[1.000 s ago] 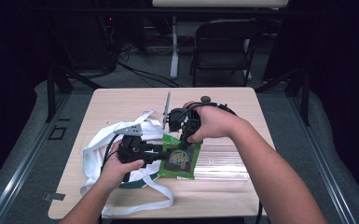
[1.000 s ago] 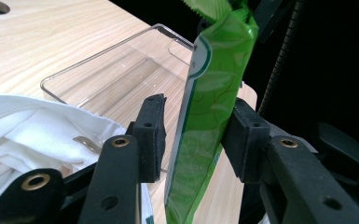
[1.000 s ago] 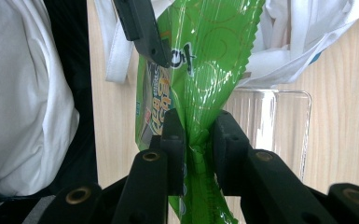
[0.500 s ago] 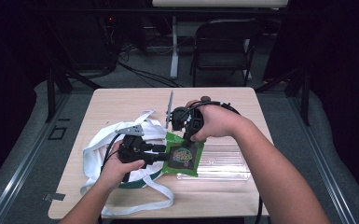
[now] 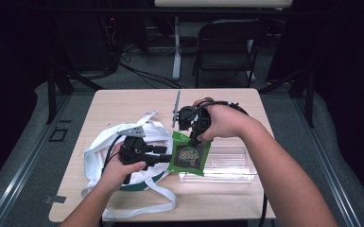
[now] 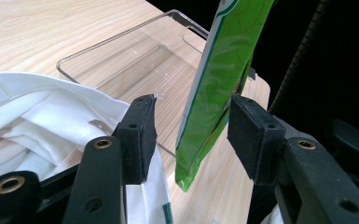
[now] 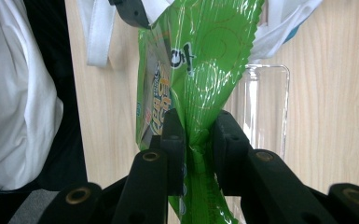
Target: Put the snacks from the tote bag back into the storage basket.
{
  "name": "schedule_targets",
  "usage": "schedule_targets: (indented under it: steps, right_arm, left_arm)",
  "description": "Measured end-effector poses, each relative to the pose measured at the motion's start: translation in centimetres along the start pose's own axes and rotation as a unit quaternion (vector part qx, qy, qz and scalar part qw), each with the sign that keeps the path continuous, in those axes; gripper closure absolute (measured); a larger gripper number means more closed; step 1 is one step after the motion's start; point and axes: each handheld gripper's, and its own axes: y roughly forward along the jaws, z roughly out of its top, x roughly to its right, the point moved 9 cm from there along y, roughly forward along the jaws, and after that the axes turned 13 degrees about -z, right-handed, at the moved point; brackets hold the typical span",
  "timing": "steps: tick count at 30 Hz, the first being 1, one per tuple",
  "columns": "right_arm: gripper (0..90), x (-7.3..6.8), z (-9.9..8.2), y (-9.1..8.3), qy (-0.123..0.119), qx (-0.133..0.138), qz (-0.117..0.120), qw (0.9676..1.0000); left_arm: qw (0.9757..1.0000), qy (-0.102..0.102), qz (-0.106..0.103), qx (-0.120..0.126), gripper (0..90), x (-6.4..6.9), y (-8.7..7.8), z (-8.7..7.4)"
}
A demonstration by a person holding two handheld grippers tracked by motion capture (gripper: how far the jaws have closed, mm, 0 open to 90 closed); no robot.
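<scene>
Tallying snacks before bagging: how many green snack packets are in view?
1. The green snack packet hangs over the clear tray beside the white tote bag, pinched by the right tongs. More could be hidden inside the bag.

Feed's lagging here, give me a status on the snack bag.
Right gripper shut on green snack bag. Left gripper jaws just opened, bag between, pads clear. Clear tray below, nothing blocking.

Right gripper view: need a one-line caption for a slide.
Right gripper pinches the edge of a green snack bag above the wooden table, with a clear plastic tray behind.
</scene>
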Motion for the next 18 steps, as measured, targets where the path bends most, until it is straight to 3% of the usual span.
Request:
schedule_targets:
  steps: [6,18]
  right_arm:
    - [76.3,0.5,-0.2,-0.4,0.003,-0.002,-0.011,0.9999]
    - [76.3,1.7,-1.3,-0.9,0.012,-0.008,-0.032,0.9994]
  left_arm:
    - [0.9998,0.0,0.02,-0.001,49.7,-0.4,-0.3,0.0]
    - [0.9994,-0.008,0.032,0.008,49.4,-1.1,-1.0,0.0]
